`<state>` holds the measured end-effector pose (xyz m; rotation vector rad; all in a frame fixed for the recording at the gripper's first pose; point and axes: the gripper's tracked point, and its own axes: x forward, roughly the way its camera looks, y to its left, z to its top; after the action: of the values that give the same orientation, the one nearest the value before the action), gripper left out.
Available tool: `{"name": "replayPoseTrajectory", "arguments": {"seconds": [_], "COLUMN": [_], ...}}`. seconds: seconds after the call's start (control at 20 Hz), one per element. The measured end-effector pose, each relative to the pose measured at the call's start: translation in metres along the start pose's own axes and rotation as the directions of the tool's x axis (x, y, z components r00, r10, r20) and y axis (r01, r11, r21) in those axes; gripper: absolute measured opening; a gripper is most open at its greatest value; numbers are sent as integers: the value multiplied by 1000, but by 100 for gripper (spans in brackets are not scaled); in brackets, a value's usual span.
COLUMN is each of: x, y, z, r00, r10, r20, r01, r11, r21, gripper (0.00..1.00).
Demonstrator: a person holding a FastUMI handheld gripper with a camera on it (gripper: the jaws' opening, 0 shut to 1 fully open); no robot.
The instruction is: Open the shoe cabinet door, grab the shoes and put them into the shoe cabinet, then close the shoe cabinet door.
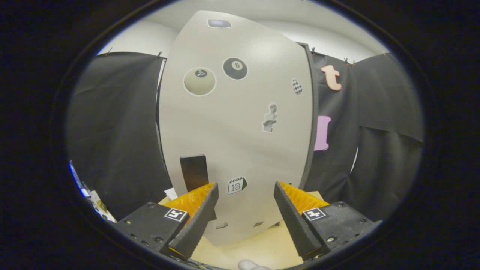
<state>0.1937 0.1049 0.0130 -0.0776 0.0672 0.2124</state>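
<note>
**Fingers spread wide before a closed cabinet door**

The fingers point(245, 210) stand far apart with nothing between them, both pointing at the shoe cabinet door point(240, 123), which faces them square and close; the door looks shut, its pale sticker-dotted panel lying flush against the dark frame edge on its far side; that fits a door not yet pulled as well as one pushed to again, and with no shoes in sight I cannot tell whether they are inside; so the advice holds only for working the door itself. The dark handle point(194, 172) stands upright on the panel just ahead of the one finger, off the gap's middle; to grip it well, I judge the gripper point(245, 210) must shift sideways until the handle sits between both fingers, then close squarely on it, not on its edge; the pale worktop point(258, 247) lies close beneath, so keep the fingers level and clear of it.
</note>
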Motion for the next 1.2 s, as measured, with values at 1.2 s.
{"name": "replayPoseTrajectory", "arguments": {"seconds": [1.2], "x": [-201], "y": [-14], "z": [-13], "r00": [983], "r10": [-142], "r20": [113], "r01": [135], "r11": [989], "r21": [66], "gripper": [100]}}
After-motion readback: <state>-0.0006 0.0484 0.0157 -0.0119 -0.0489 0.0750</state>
